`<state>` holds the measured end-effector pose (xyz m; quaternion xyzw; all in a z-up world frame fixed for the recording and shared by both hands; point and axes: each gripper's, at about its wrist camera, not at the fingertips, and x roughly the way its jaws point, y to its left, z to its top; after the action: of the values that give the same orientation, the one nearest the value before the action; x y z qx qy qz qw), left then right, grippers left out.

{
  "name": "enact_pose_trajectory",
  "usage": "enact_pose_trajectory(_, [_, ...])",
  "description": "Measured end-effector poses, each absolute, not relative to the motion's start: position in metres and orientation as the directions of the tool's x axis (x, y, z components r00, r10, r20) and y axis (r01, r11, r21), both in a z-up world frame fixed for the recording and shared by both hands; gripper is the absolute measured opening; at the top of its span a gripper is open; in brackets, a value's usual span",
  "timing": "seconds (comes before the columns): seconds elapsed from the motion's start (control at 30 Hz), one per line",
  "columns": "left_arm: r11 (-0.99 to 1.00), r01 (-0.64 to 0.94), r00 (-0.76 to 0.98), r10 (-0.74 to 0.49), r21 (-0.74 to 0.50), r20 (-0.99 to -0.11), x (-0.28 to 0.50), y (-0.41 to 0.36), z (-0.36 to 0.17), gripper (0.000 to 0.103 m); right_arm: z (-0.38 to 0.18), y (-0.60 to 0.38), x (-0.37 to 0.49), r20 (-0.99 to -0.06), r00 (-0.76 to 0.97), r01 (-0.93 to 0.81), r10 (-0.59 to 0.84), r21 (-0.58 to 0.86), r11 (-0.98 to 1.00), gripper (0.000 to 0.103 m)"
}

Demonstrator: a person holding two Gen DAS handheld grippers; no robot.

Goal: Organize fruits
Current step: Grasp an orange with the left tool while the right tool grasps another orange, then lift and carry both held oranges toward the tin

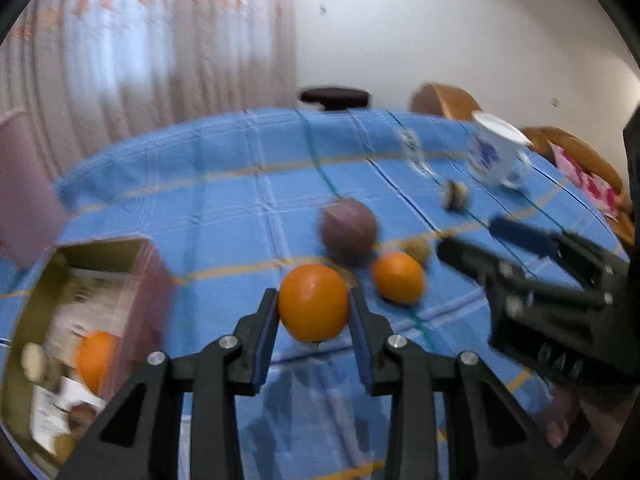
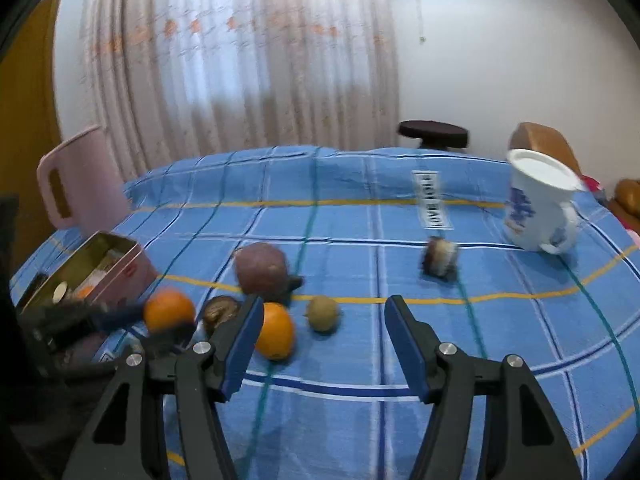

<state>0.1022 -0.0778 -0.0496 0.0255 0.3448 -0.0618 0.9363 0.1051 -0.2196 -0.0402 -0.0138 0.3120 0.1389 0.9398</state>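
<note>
Left gripper (image 1: 313,308) clamped on an orange (image 1: 313,302), lifted above the blue tablecloth (image 1: 224,216), beside the tin box (image 1: 86,320) at the left edge. Right gripper (image 2: 324,344) released, jaws spread, empty.

right hand-held gripper (image 2: 324,344) gapes above blue tablecloth (image 2: 400,420).

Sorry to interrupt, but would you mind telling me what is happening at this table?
A person is sorting fruit with two handheld grippers. The left gripper is shut on an orange, held just above the blue tablecloth. To its left is an open tin that already holds another orange. The right gripper is open and holds nothing. A third orange, a purple fruit and a small green-brown fruit lie on the cloth.
</note>
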Motion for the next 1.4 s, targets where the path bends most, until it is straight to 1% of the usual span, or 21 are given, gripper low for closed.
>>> enact_pose_trajectory(0.03, [0.993,0.113,0.760,-0.075,0.017,-0.646,0.105,-0.072,-0.049,0.036,-0.042,-0.214,0.107,-0.603,0.754,-0.286,0.259,0.053,0.957,0.064])
enact_pose_trajectory(0.13, [0.995,0.094,0.744,-0.082,-0.018,-0.663,0.115,-0.059,-0.053,0.036,-0.047,-0.200,0.114,-0.637,0.723,-0.323,0.267,0.030,0.946,0.064])
enact_pose_trajectory(0.2, [0.996,0.084,0.741,-0.074,-0.017,-0.667,0.117,-0.056,-0.058,0.036,-0.050,-0.194,0.118,-0.660,0.701,-0.344,0.272,0.022,0.939,0.064])
enact_pose_trajectory(0.23, [0.996,0.082,0.737,-0.075,-0.021,-0.671,0.118,-0.055,-0.060,0.036,-0.052,-0.192,0.120,-0.673,0.688,-0.351,0.270,0.017,0.936,0.059])
enact_pose_trajectory(0.3, [0.996,0.081,0.737,-0.086,-0.038,-0.670,0.117,-0.053,-0.059,0.036,-0.056,-0.189,0.125,-0.696,0.666,-0.358,0.270,0.020,0.934,0.057])
enact_pose_trajectory(0.37, [0.996,0.082,0.737,-0.084,-0.035,-0.670,0.117,-0.056,-0.060,0.036,-0.060,-0.187,0.130,-0.720,0.637,-0.369,0.276,0.029,0.929,0.050])
enact_pose_trajectory(0.4, [0.996,0.084,0.735,-0.088,-0.039,-0.673,0.116,-0.057,-0.062,0.036,-0.062,-0.186,0.133,-0.733,0.620,-0.376,0.278,0.034,0.926,0.043])
enact_pose_trajectory(0.43, [0.996,0.081,0.731,-0.091,-0.046,-0.677,0.116,-0.056,-0.062,0.036,-0.064,-0.186,0.133,-0.739,0.613,-0.380,0.279,0.034,0.924,0.040])
enact_pose_trajectory(0.5, [0.995,0.073,0.729,-0.096,-0.063,-0.678,0.116,-0.053,-0.063,0.036,-0.064,-0.184,0.132,-0.742,0.609,-0.390,0.280,0.026,0.920,0.037])
enact_pose_trajectory(0.63, [0.996,0.067,0.752,-0.091,-0.063,-0.653,0.110,-0.050,-0.060,0.036,-0.061,-0.183,0.128,-0.723,0.630,-0.392,0.283,0.017,0.920,0.036])
enact_pose_trajectory(0.87, [0.997,0.069,0.779,-0.081,-0.044,-0.622,0.104,-0.052,-0.055,0.036,-0.050,-0.187,0.117,-0.666,0.667,-0.416,0.336,0.041,0.908,0.036])
enact_pose_trajectory(1.13, [0.997,0.061,0.810,-0.074,-0.042,-0.582,0.097,-0.050,-0.048,0.036,-0.039,-0.188,0.102,-0.594,0.712,-0.447,0.375,0.029,0.894,0.036])
enact_pose_trajectory(1.4, [0.998,0.050,0.825,-0.061,-0.035,-0.562,0.093,-0.048,-0.046,0.036,-0.032,-0.191,0.091,-0.532,0.744,-0.465,0.404,0.023,0.885,0.036])
